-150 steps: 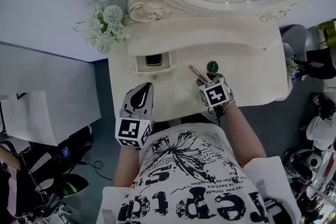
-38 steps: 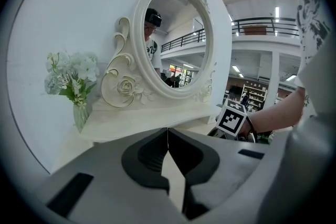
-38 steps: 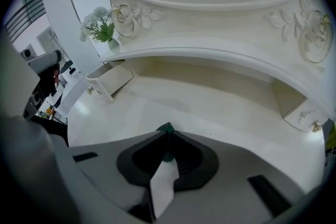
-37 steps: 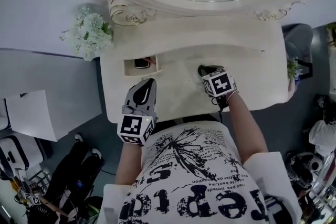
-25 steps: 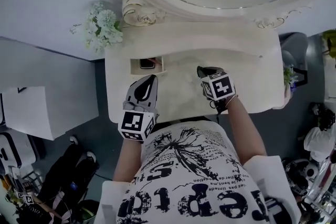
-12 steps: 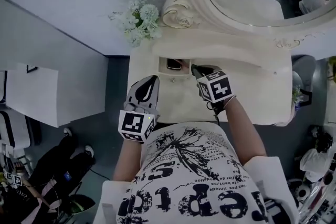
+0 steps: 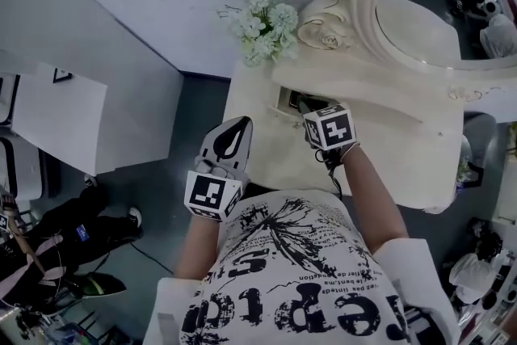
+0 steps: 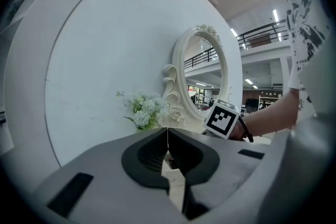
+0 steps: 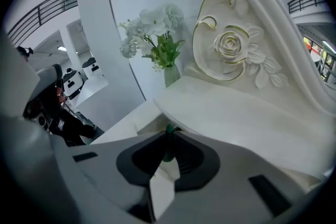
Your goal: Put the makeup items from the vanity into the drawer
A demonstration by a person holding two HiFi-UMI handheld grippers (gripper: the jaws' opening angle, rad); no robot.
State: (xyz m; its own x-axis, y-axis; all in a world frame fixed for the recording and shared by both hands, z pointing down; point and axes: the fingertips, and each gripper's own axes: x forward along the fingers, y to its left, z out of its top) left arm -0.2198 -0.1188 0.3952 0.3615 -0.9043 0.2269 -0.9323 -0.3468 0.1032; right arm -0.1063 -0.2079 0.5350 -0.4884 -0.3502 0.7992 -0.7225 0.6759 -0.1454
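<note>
My right gripper point(image 7: 302, 104) is shut on a small green makeup item point(image 9: 169, 130), only the tip of which shows between the pads. It hangs at the right edge of the small open drawer point(image 7: 285, 98) in the cream vanity point(image 7: 396, 149). What lies inside the drawer is hidden. My left gripper point(image 7: 240, 125) is shut with nothing in it, and hovers at the vanity's front left corner. In the left gripper view its closed tips point(image 8: 167, 132) point at the right gripper's marker cube point(image 8: 226, 118).
An oval mirror point(image 7: 436, 4) with a carved rose point(image 9: 231, 47) stands behind the vanity. A vase of pale flowers point(image 7: 262, 24) sits at the back left corner, close to the drawer. A white wall runs along the left. Bags lie on the floor point(image 7: 73, 238).
The right gripper has carried the green item left across the vanity top to the open drawer. The left gripper, still shut, has moved left to the vanity's corner.
</note>
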